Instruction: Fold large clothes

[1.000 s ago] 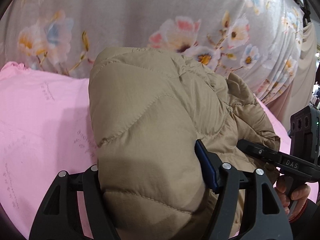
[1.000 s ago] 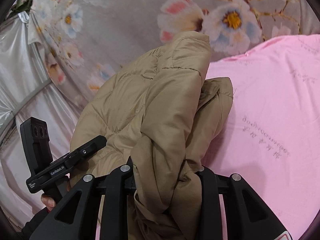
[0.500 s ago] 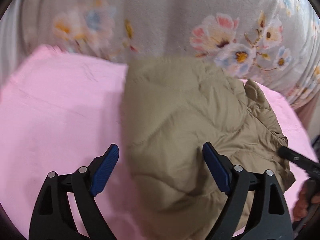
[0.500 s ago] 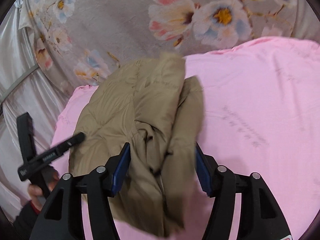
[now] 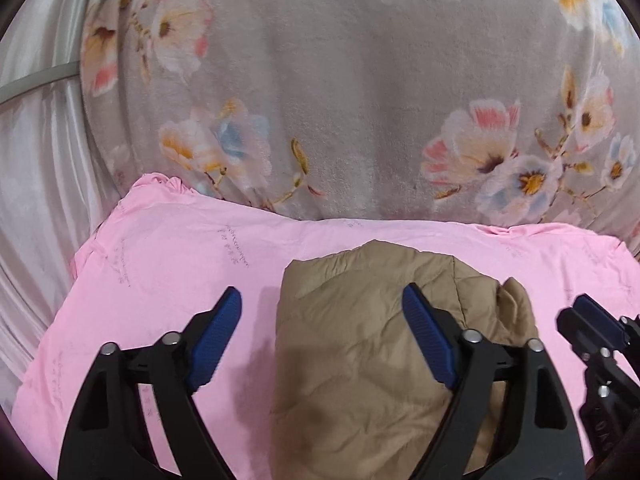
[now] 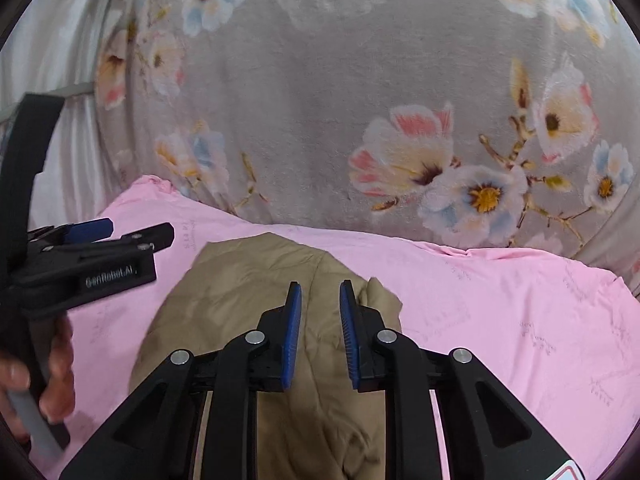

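Note:
A tan quilted puffer jacket lies folded in a compact bundle on the pink sheet. It also shows in the right wrist view. My left gripper is wide open above the jacket's left edge and holds nothing. My right gripper hovers over the jacket's right part, its blue pads a narrow gap apart with no cloth between them. The left gripper shows at the left of the right wrist view, and the right gripper at the right edge of the left wrist view.
A grey fleece blanket with a flower print rises behind the pink sheet. Shiny white fabric hangs at the left. A hand holds the left gripper's handle.
Both grippers have let go of the jacket and pulled back. The jacket has dropped from held up to lying folded on the pink sheet. The left jaws opened wide.

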Demonstrator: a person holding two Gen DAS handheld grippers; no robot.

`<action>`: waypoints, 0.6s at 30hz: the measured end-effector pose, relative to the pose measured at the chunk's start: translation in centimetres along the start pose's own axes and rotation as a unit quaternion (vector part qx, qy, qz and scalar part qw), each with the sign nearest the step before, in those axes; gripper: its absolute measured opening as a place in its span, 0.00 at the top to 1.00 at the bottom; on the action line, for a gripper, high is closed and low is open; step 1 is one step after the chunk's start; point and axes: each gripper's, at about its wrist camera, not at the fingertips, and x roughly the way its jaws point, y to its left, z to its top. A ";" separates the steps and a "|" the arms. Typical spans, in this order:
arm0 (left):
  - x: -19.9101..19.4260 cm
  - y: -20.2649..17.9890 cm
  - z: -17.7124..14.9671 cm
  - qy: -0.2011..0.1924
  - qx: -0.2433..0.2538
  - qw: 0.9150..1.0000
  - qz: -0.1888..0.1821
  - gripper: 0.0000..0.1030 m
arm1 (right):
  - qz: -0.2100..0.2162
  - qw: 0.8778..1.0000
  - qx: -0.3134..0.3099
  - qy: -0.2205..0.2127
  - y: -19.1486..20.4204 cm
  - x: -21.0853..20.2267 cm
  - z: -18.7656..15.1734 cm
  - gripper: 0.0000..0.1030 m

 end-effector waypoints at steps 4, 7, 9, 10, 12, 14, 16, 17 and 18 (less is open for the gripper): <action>4.7 -1.8 -1.2 0.033 0.018 0.999 0.007 0.43 | -0.023 0.998 0.032 0.041 -1.6 6.0 -1.4 0.83; 8.5 -2.9 -3.6 0.060 0.031 0.998 0.012 0.45 | -0.033 0.995 0.045 0.081 -2.6 10.1 -4.1 0.84; 9.6 -3.1 -5.0 0.052 0.036 0.998 0.008 0.44 | -0.027 0.995 0.058 0.079 -3.2 11.3 -5.7 0.86; 9.7 -3.3 -5.3 0.040 0.040 0.998 0.012 0.44 | -0.022 0.995 0.068 0.076 -3.4 11.6 -6.1 0.86; 10.1 -3.7 -5.7 0.026 0.046 0.998 0.016 0.44 | -0.013 0.993 0.085 0.076 -3.9 12.1 -6.5 0.86; 11.0 -3.7 -6.1 0.018 0.046 0.999 0.014 0.44 | -0.009 0.992 0.095 0.079 -4.1 12.7 -6.6 0.86; 11.8 -3.6 -6.1 0.015 0.041 0.999 0.008 0.44 | -0.008 0.991 0.103 0.081 -4.2 13.3 -6.8 0.86; 12.1 -3.6 -6.1 0.013 0.043 0.999 0.007 0.44 | -0.008 0.991 0.106 0.083 -4.2 13.7 -6.7 0.87; 12.5 -3.7 -6.1 0.011 0.047 0.999 0.007 0.44 | -0.007 0.990 0.112 0.083 -4.3 14.0 -6.7 0.87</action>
